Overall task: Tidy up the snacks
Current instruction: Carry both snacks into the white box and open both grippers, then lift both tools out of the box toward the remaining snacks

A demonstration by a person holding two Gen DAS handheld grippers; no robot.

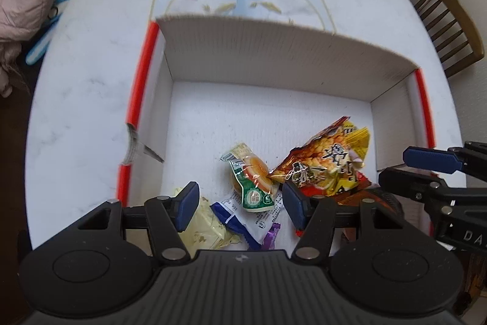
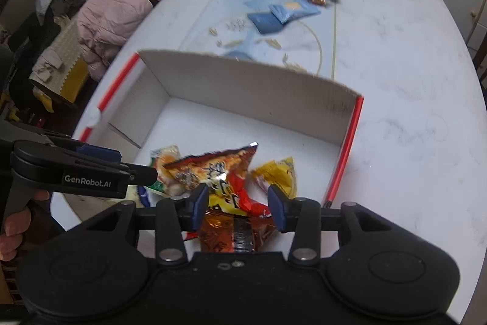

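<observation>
Both the left gripper and the right gripper hang with jaws parted, gripping nothing, over snack packets heaped at the near edge of the cardboard box. More packets lie at the table's far end.

L tool & R tool both angled down, jaws apart, empty.
</observation>
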